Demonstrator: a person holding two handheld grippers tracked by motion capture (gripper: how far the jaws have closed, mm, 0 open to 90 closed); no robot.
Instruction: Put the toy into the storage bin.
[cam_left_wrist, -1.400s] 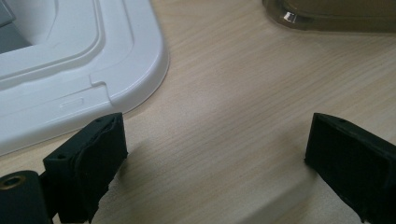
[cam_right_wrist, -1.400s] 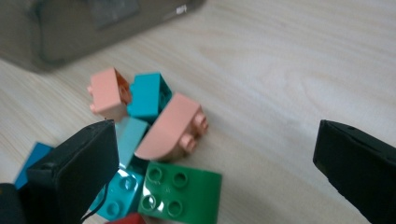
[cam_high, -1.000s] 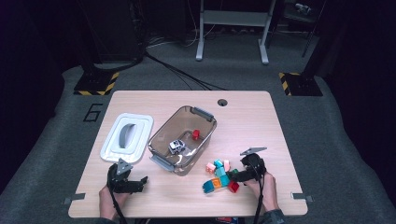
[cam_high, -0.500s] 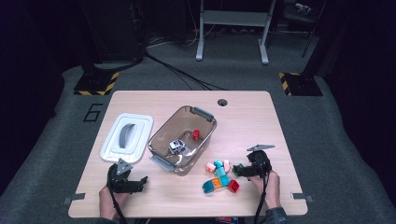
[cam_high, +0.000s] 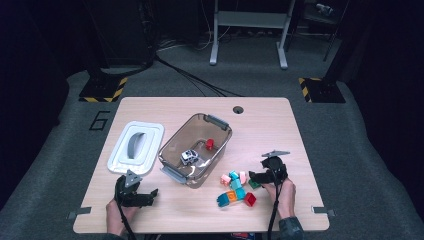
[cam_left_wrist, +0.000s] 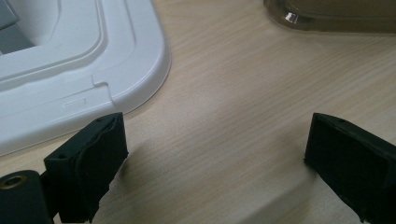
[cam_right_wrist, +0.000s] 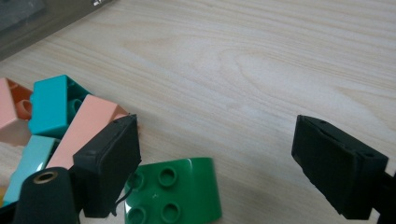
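Note:
Several loose bricks (cam_high: 235, 189) in pink, teal, orange, red and green lie in a pile right of the clear bin (cam_high: 172, 150), which holds a toy car (cam_high: 189, 156) and a red brick (cam_high: 210, 144). My right gripper (cam_high: 256, 176) lies low at the pile's right edge. Its jaws have just been closing but still stand open. A green brick (cam_right_wrist: 175, 196) lies between them by the left jaw, and the right jaw is clear of it (cam_right_wrist: 217, 149). A pink brick (cam_right_wrist: 86, 128) and a teal brick (cam_right_wrist: 51, 105) sit just beyond. My left gripper (cam_high: 150, 196) rests open on bare wood (cam_left_wrist: 215, 140).
The white lid (cam_high: 135, 147) lies flat left of the bin, with its corner (cam_left_wrist: 135, 70) just ahead of my left gripper's jaws. The bin's wall (cam_right_wrist: 42, 28) crosses the far left of the right gripper view. A round hole (cam_high: 238, 109) marks the table's far edge.
My right gripper has edged slightly to the right beside the bricks. The left gripper, bin and lid have not moved.

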